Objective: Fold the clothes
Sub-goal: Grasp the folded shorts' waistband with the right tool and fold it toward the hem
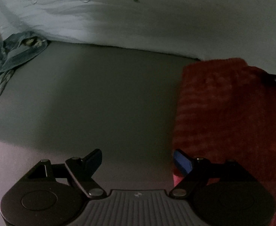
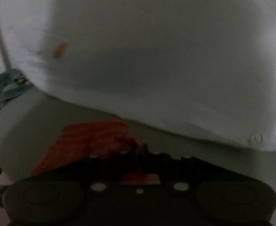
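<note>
A red ribbed knit garment (image 1: 230, 109) lies on the grey surface (image 1: 100, 98) at the right of the left wrist view. My left gripper (image 1: 138, 160) is open and empty, with its right blue fingertip at the garment's left edge. My right gripper (image 2: 140, 146) is shut on a corner of the red garment (image 2: 92, 137). In the left wrist view that gripper's dark finger (image 1: 275, 80) shows at the garment's far right corner.
A white quilt with carrot prints (image 1: 147, 18) is heaped along the back, and it also fills the right wrist view (image 2: 156, 56). A crumpled blue patterned garment (image 1: 9, 56) lies at the far left, also seen in the right wrist view (image 2: 4, 88).
</note>
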Motion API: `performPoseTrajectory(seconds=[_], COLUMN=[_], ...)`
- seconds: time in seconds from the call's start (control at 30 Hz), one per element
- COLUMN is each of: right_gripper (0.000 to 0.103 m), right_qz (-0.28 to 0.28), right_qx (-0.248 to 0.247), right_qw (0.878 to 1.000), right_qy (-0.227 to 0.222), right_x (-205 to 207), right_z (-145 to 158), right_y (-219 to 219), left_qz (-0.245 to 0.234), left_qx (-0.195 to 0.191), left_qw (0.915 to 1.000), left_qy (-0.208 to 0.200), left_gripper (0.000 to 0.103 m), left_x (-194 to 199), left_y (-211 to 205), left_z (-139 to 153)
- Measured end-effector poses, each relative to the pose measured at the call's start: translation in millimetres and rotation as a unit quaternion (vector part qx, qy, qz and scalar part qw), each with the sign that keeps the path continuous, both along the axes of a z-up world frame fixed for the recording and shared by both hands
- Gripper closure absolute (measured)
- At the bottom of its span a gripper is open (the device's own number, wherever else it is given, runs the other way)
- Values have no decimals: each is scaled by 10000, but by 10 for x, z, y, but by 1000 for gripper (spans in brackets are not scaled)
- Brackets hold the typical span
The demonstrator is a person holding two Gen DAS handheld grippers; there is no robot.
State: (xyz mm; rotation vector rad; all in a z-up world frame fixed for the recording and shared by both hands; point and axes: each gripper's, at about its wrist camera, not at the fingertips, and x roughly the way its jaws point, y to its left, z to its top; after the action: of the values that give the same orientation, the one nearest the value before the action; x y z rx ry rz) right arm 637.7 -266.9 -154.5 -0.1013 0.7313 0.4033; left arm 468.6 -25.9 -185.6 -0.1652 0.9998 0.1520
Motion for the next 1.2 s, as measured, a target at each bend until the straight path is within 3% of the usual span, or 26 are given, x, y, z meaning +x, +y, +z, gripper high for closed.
performPoseTrajectory(seconds=[0.1, 0.13, 0.23, 0.33, 0.43, 0.53, 0.67, 0.83, 0.9, 1.03, 1.07, 1.1, 1.13, 1.17, 1.2], right_gripper=[75, 73, 58, 56, 56, 57, 56, 56, 56, 57, 62, 77, 88, 98, 100], right_qz=[-144, -183, -324, -447, -660, -1013, -1329, -1687, -1566, -926, -850, -861, -856, -805, -764], right_qx=[-286, -365, 25, 508, 572, 760, 1304, 1930, 1661, 569, 325, 145, 16, 48, 97], right_qw=[9986, 9981, 9981, 9929, 9863, 9765, 9660, 9519, 9615, 9894, 9925, 9938, 9946, 9951, 9954], right_qy=[420, 456, 522, 979, 1397, 1743, 1791, 1680, 1528, 960, 818, 684, 580, 574, 570], right_x=[112, 100, -112, -433, -954, -1555, -2182, -2483, -2486, -2509, -2541, -2582, -2618, -2637, -2665], right_z=[-163, -175, -41, -42, -182, -334, -355, -430, -426, -417, -412, -397, -382, -369, -348], right_y=[-17, -23, -239, -555, -937, -1351, -1719, -1883, -1746, -1344, -1281, -1261, -1250, -1269, -1292], left_qz=[-84, -111, -195, -171, -73, 18, 51, -176, -123, 29, -4, -32, -30, 89, 257], left_qx=[7, 9, 16, -374, -871, -1453, -2080, -2220, -2015, -1448, -1321, -1184, -1142, -1272, -1447], left_qw=[10000, 9999, 9998, 9988, 9947, 9858, 9728, 9687, 9732, 9832, 9852, 9870, 9875, 9859, 9832], left_qy=[22, 30, 52, 279, 534, 838, 1016, 1093, 1104, 1106, 1097, 1083, 1084, 1079, 1085], left_gripper=[19, 19, 19, 19, 19, 20, 21, 24, 26, 50, 72, 90, 100, 100, 100], left_x=[-35, -47, -82, -313, -630, -956, -1357, -1446, -1422, -1386, -1371, -1356, -1333, -1314, -1321], left_y=[-40, -54, -94, -117, -144, -165, -223, -405, -497, -675, -695, -703, -693, -645, -546], left_z=[17, 23, 40, 9, -40, -127, -220, -228, -225, -169, -154, -147, -148, -159, -166])
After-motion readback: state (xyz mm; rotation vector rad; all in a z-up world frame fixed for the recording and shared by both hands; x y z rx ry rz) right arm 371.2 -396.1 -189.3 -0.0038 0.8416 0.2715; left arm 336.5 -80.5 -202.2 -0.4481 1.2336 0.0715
